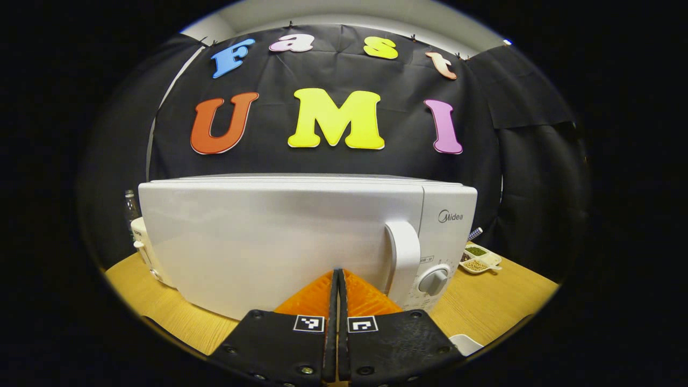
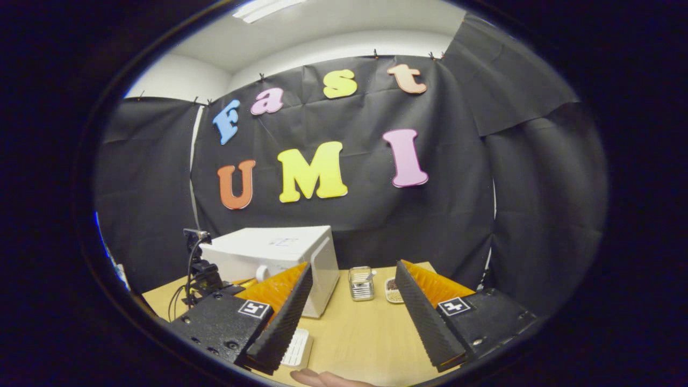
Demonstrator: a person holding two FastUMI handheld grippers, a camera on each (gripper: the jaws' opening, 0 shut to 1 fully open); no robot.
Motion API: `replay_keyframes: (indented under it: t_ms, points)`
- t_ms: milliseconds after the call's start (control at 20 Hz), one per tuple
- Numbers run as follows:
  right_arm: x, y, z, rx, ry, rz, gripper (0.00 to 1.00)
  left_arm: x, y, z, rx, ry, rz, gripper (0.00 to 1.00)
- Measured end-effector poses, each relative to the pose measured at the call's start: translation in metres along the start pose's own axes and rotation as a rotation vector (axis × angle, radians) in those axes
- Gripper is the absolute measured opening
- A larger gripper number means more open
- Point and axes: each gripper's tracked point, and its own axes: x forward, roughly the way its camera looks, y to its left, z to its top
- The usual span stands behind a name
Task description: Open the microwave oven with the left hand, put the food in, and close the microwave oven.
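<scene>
Left gripper (image 1: 338,279): in the left gripper view its two fingers lie pressed together with no gap, nothing between them; the tips point at the lower front of the microwave door, just left of the handle. Whether the tips touch the door I cannot tell.
Right gripper (image 2: 355,279): in the right gripper view the jaws stand wide apart and hold nothing; bare tabletop lies between the fingers.
White tray (image 2: 297,348): a small ribbed white piece on the table, partly under the right gripper's left finger; what it carries I cannot tell.
Fingertip (image 2: 322,379): part of a person's finger at the bottom edge of the right gripper view.
Table (image 2: 355,333): light wood, bearing everything here.
Microwave oven (image 1: 279,236): white, door shut. The left gripper view meets it front-on, its long axis running left to right across the view; the right gripper view sees it farther off and from the side, at the left of the table, showing its top and one end.
Door handle (image 1: 403,258): upright white bar at the door's right edge.
Dial (image 1: 434,280): round knob on the control panel, right of the handle.
Condiment dish (image 1: 480,259): divided white dish with green and tan grains, beyond the microwave's right side.
Metal container (image 2: 361,283): small ribbed jar, far on the table between the right gripper's fingers.
Other gripper's camera mount (image 2: 200,269): dark hardware with cables, in front of the microwave at left.
</scene>
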Motion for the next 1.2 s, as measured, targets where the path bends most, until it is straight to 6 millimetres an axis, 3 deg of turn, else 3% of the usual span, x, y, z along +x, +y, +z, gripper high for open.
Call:
replay_keyframes:
  t_ms: [250,350,400,500,750,1200]
  points:
    - [-0.022,0.005,0.008,-0.009,-0.030,-0.040,0.98,-0.008,0.006,-0.008,0.005,0.063,0.002,0.01]
    - [-0.027,-0.002,0.003,-0.012,-0.020,-0.081,0.98,-0.018,0.008,-0.001,-0.010,0.054,0.015,0.04]
    - [-0.029,-0.003,0.001,-0.012,-0.011,-0.097,0.98,-0.030,0.010,0.009,-0.026,0.029,0.027,0.10]
    - [-0.036,-0.004,-0.007,0.002,0.010,-0.116,0.98,-0.052,0.015,0.028,-0.060,-0.004,0.051,0.92]
    - [-0.049,0.000,-0.014,0.031,0.040,-0.119,0.98,-0.116,0.023,0.063,-0.031,-0.042,0.084,0.92]
    - [-0.086,0.006,0.009,0.004,-0.023,-0.138,0.98,-0.218,0.021,0.113,0.041,-0.036,0.127,0.92]
